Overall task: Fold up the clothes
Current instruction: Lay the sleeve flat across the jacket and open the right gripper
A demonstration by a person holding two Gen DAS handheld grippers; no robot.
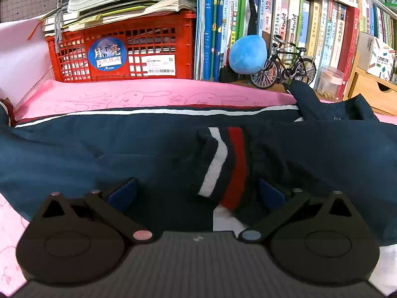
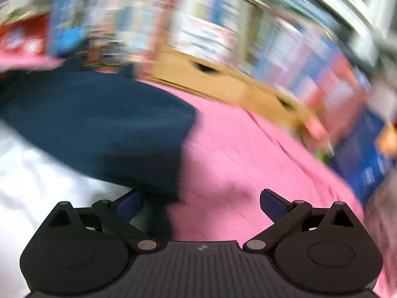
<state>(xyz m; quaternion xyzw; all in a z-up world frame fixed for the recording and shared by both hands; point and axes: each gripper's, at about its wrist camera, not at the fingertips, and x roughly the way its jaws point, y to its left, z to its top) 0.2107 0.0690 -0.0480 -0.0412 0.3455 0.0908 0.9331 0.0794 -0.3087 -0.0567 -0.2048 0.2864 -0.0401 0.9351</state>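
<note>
In the left wrist view, the left gripper (image 1: 197, 193) hangs low over a dark blue jacket (image 1: 86, 154) that lies spread across a pink cloth (image 1: 153, 94). Its jaws stand wide apart, released, with the blue fingers (image 1: 122, 193) at either side and nothing pinched. Between them lies a striped cuff (image 1: 223, 166), white, navy and red, at the end of a sleeve folded in over the body of the jacket. A white and red band runs along the far edge of the jacket. White fabric shows under the jacket, near the gripper body. Behind the cloth stands a red crate (image 1: 119, 49) piled with papers, and right of it a row of upright books (image 1: 215, 24). A blue plush toy (image 1: 248, 54) and a small model bicycle (image 1: 282, 69) stand in front of the books, just behind the cloth. A wooden drawer box (image 1: 372, 92) sits at the far right.

The right wrist view is heavily blurred. The right gripper (image 2: 201, 203) is spread fully open and grips nothing. Its left finger (image 2: 130, 203) is at the edge of the blue jacket (image 2: 99, 129); whether it touches is unclear. Its right finger is over bare pink cloth (image 2: 235, 154). White fabric lies at the lower left. Beyond the cloth a wooden drawer box (image 2: 211, 79) and smeared book spines can be made out.
</note>
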